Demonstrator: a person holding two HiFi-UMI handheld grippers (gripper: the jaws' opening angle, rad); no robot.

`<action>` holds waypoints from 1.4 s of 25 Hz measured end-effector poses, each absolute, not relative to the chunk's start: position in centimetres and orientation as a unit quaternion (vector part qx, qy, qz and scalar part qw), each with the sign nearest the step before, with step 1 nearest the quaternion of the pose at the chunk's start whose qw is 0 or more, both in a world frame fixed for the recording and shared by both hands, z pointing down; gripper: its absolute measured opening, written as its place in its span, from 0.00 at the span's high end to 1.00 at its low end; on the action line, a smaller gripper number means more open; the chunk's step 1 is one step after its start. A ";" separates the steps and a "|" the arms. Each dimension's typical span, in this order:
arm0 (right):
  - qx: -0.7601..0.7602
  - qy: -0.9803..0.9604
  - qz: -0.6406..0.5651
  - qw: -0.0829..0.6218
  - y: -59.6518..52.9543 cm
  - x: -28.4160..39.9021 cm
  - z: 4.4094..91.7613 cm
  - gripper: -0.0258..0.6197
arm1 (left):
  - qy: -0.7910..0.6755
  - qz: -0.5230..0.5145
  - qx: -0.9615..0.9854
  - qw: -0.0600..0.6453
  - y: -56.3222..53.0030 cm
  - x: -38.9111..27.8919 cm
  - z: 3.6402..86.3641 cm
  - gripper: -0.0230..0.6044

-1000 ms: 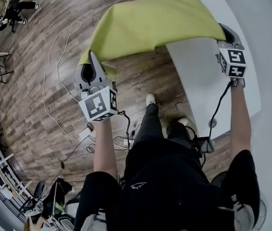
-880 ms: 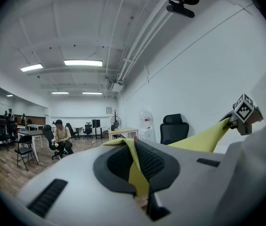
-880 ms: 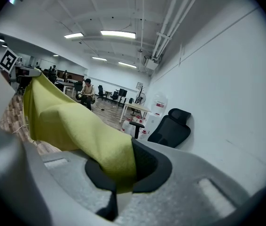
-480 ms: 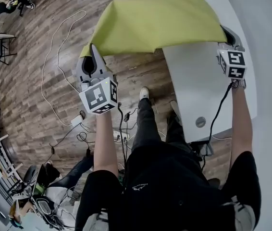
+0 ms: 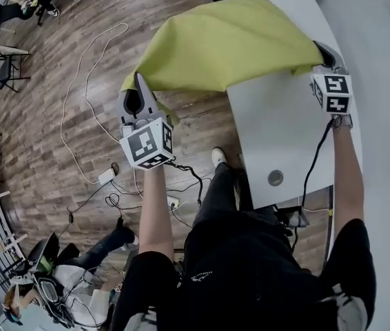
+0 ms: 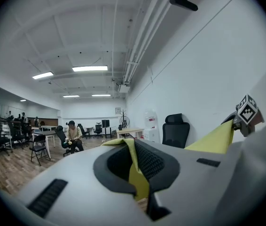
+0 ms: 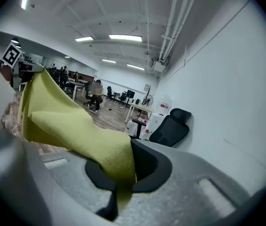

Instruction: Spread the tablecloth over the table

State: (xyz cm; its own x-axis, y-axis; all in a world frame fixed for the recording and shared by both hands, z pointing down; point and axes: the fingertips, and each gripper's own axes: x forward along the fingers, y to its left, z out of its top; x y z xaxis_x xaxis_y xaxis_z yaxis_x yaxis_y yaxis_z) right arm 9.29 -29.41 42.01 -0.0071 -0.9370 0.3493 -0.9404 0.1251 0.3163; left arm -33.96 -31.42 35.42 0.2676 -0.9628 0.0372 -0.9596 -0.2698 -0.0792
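Looking steeply down: my dark-clothed torso and legs fill the bottom of the frame, and both bare forearms reach up it.

Left of centre, my left gripper point(image 5: 138, 81) is clenched on one corner of the yellow-green tablecloth point(image 5: 222, 40). Its own view shows a fold of cloth pinched between the dark pads. At the upper right, my right gripper point(image 5: 326, 50) is clamped on the other near corner, with fabric bunching out of its jaws.

I hold the two well apart, so the cloth's near edge is stretched between them. The sheet hangs open rather than crumpled, which I judge is what would let it lie flat.

The cloth spans the upper centre of the frame. Its right part is over the far end of the white table point(image 5: 284, 136) and its left part is out over the wooden floor point(image 5: 43, 116). The tabletop nearer me is bare, so the spreading looks barely begun.

White cables point(image 5: 78, 81) trail across the floor at left. Farther off, the gripper views show a black office chair point(image 7: 170, 126) by a white wall and a seated person point(image 6: 72, 135).
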 end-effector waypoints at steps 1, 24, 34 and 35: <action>0.663 -0.708 0.002 0.245 -29.5 9.4 42.0 0.95 | 0.601 -0.040 -0.798 0.022 -31.5 -33.8 35.4 0.95; 0.630 -0.736 -0.004 0.249 -31.8 24.1 42.7 0.95 | 0.671 -0.038 -0.740 -0.010 -25.7 -23.2 36.4 0.95; 0.629 -0.738 -0.004 0.245 -32.4 32.3 42.6 0.95 | 0.685 -0.039 -0.728 0.000 -23.8 -17.5 34.7 0.95; 0.629 -0.738 -0.004 0.243 -32.3 33.0 42.4 0.95 | 0.684 -0.040 -0.728 0.001 -23.7 -16.9 34.4 0.95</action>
